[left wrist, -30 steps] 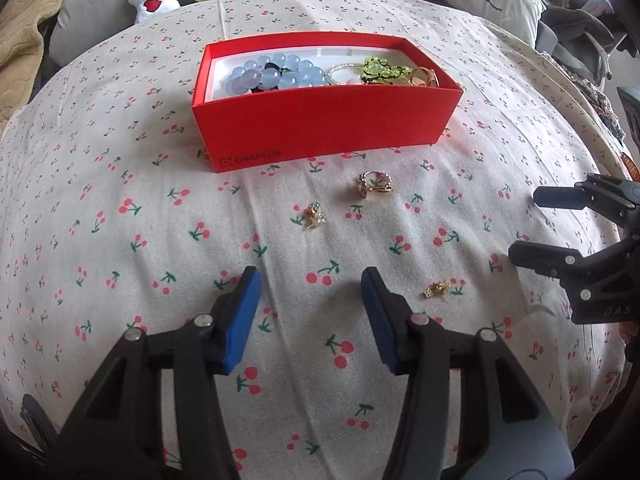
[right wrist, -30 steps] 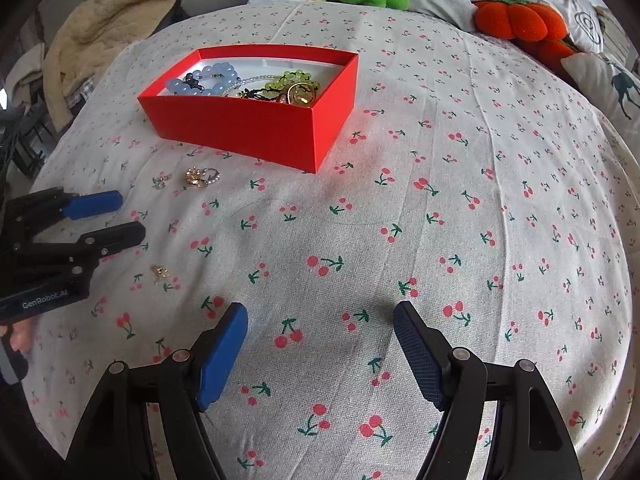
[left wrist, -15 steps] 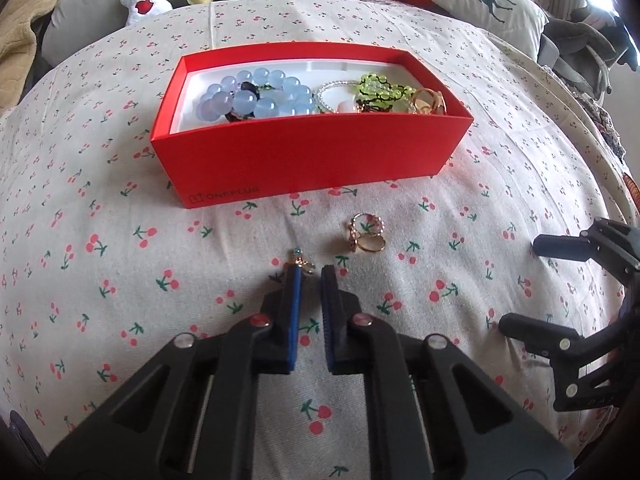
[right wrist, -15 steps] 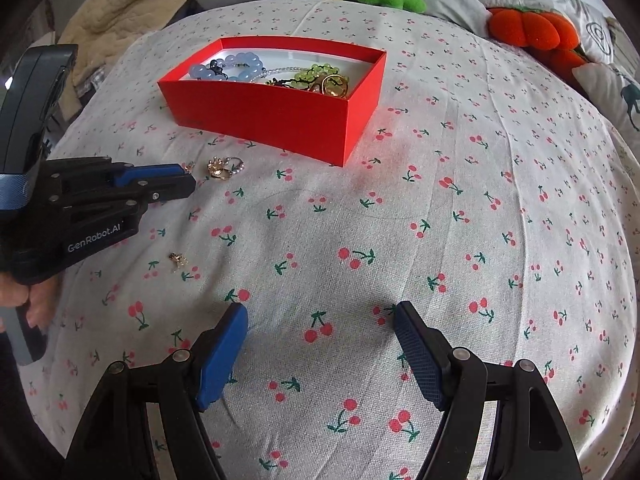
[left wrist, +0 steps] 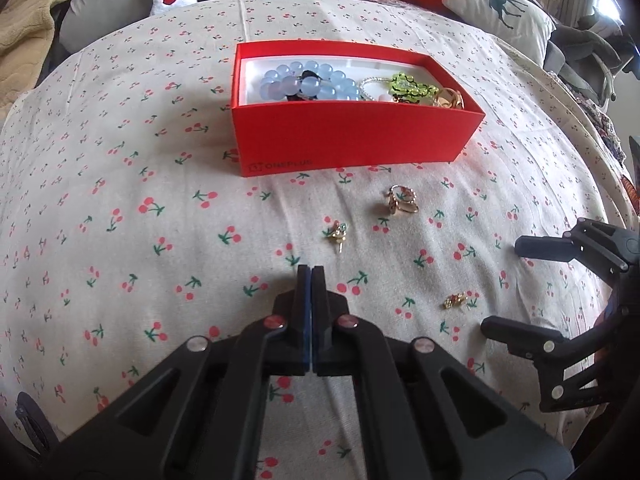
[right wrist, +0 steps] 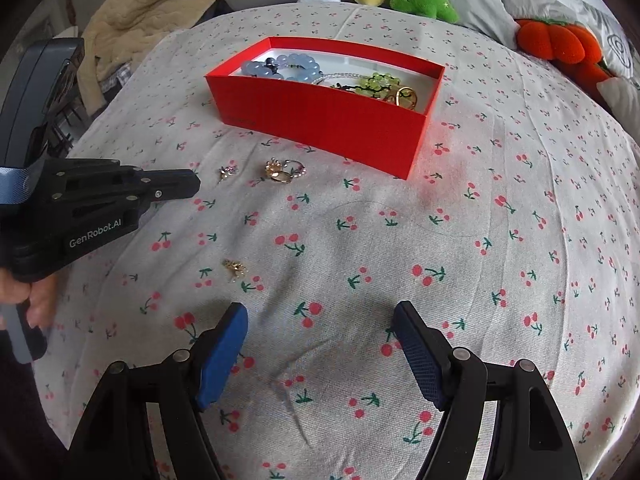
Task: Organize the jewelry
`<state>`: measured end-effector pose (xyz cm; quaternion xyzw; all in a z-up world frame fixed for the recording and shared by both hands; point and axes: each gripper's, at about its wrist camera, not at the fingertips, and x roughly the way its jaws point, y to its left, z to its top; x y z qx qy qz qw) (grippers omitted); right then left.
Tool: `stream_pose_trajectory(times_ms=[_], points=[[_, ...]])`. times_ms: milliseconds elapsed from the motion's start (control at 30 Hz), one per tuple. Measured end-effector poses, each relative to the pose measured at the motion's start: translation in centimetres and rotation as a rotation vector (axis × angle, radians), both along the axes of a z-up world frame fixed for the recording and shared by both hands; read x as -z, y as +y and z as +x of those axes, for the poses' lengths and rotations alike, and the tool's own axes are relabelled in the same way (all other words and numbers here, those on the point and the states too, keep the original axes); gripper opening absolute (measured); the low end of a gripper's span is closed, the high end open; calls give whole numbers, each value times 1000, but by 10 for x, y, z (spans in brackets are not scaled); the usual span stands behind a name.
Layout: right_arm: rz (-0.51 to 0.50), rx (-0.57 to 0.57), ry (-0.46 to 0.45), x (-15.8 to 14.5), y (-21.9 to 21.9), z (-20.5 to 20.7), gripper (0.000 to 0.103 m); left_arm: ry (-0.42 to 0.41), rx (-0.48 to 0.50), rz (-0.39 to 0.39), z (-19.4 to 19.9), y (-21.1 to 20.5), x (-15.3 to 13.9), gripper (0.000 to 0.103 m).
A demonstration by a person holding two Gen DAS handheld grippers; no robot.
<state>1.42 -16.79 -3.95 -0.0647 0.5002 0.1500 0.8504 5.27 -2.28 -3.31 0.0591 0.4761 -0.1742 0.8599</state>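
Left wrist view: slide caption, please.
Shut left gripper empty above cherry-print cloth; small gold earring lies loose before red cardboard box.

The left gripper [left wrist: 311, 276], fingers pressed together empty, sits near a small gold earring [left wrist: 336, 233].

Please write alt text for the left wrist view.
The shut left gripper hovers empty over a cherry-print cloth, short of a small gold earring. Behind lie gold rings and a red box holding jewelry.
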Motion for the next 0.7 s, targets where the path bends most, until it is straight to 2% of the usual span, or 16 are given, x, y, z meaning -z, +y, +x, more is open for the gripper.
stream_pose_trajectory(times_ms=[100, 200, 267, 400, 467, 500, 600, 700], points=[[-7, -20, -7, 2, 13, 1, 76, 10, -8, -9, -4, 11, -1, 0], [-10, -38, -25, 3, 22, 3, 65, 11, -6, -24, -7, 17, -1, 0], [-7, -55, -35, 3, 27, 5, 53, 11, 6, -24, -9, 17, -2, 2], [0, -74, -39, 4, 32, 8, 35, 15, 27, -25, -12, 13, -3, 5], [-2, -96, -40, 4, 36, 7, 15, 19, 34, -28, -11, 11, -2, 7], [-3, -106, -40, 4, 37, 7, 9, 19, 38, -29, -11, 9, -2, 11], [-3, -102, -48, 2, 35, 6, 8, 17, 47, -34, -9, 3, -1, 23], [4, -81, -57, -2, 25, 6, 8, 16, 57, -35, -7, -4, 0, 29]])
